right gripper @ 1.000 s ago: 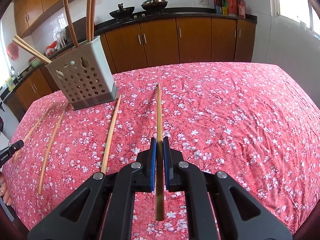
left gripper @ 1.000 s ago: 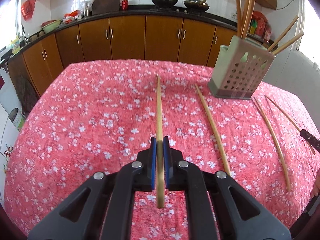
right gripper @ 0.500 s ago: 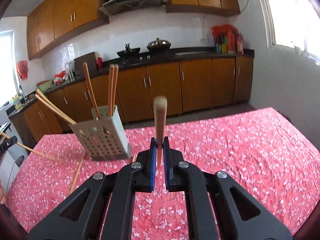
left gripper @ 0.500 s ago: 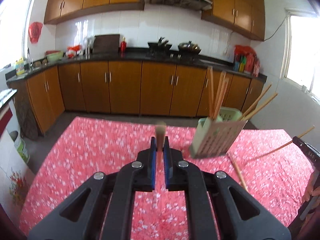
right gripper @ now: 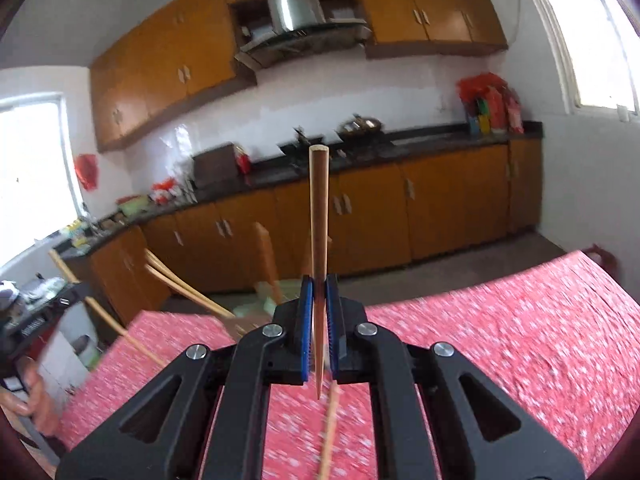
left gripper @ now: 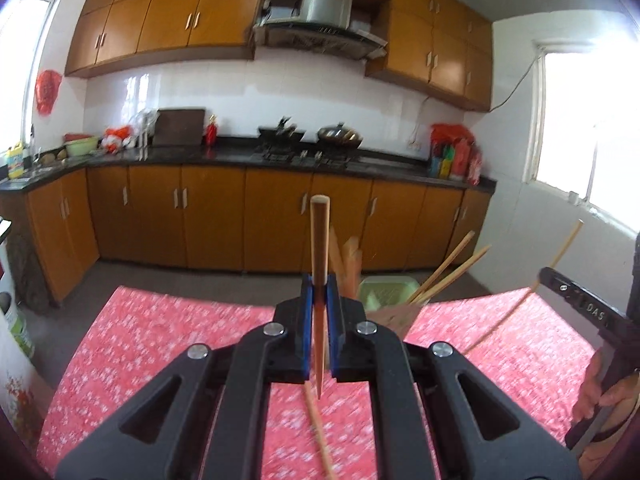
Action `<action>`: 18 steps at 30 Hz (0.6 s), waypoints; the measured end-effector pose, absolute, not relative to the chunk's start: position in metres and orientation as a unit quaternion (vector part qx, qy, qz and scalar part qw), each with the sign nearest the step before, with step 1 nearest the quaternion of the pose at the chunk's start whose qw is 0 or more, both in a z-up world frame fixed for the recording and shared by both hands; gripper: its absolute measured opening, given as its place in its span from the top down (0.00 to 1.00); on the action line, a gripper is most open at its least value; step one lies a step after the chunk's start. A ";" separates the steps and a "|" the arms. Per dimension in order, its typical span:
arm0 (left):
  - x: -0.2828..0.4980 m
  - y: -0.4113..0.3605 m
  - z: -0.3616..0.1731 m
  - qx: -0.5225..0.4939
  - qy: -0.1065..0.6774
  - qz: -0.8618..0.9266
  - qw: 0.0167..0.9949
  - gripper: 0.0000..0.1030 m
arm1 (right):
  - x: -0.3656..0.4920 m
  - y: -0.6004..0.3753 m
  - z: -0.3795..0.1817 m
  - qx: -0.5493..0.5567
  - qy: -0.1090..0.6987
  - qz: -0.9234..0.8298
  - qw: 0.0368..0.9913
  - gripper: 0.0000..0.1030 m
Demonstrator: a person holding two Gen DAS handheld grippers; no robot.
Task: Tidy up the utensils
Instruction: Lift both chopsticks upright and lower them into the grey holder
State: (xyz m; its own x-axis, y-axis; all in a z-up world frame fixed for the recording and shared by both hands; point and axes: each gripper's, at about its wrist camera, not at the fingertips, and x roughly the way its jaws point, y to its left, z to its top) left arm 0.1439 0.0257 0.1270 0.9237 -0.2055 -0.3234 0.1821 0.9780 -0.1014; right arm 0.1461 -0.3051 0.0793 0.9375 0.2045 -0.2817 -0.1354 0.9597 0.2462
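In the left wrist view my left gripper (left gripper: 320, 292) is shut on a wooden chopstick (left gripper: 320, 248) that points forward and up, above the red floral tablecloth (left gripper: 160, 340). The right wrist view shows my right gripper (right gripper: 319, 296) shut the same way on another chopstick (right gripper: 319, 220). The perforated utensil holder's green rim (left gripper: 384, 292) (right gripper: 256, 308) peeks out behind the fingers, with several chopsticks (left gripper: 448, 268) leaning in it. Each gripper also appears at the other view's edge, the right gripper (left gripper: 544, 276) and the left gripper (right gripper: 80, 292), each carrying its stick.
A loose chopstick (left gripper: 320, 436) (right gripper: 330, 432) lies blurred on the cloth below each gripper. A person's hand (left gripper: 596, 384) (right gripper: 36, 396) grips each handle. Beyond the table are brown kitchen cabinets (left gripper: 208, 216), a dark counter with pans and a bright window (left gripper: 592, 128).
Both grippers have lifted their chopsticks off the cloth and tilted up towards level. The table has sunk low in both views, and the holder now sits just behind the fingers.
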 end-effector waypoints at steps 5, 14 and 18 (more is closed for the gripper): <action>0.150 0.003 0.157 -0.045 0.122 -0.114 0.985 0.93 | 0.148 -0.285 0.114 0.114 0.099 0.121 0.981 0.93; 0.184 -0.020 0.187 -0.065 0.071 -0.096 0.991 0.93 | 0.185 -0.271 0.133 0.108 0.042 0.117 0.986 0.93; 0.204 -0.024 0.182 -0.073 0.062 -0.082 0.992 0.93 | 0.206 -0.268 0.120 0.104 0.051 0.104 0.988 0.93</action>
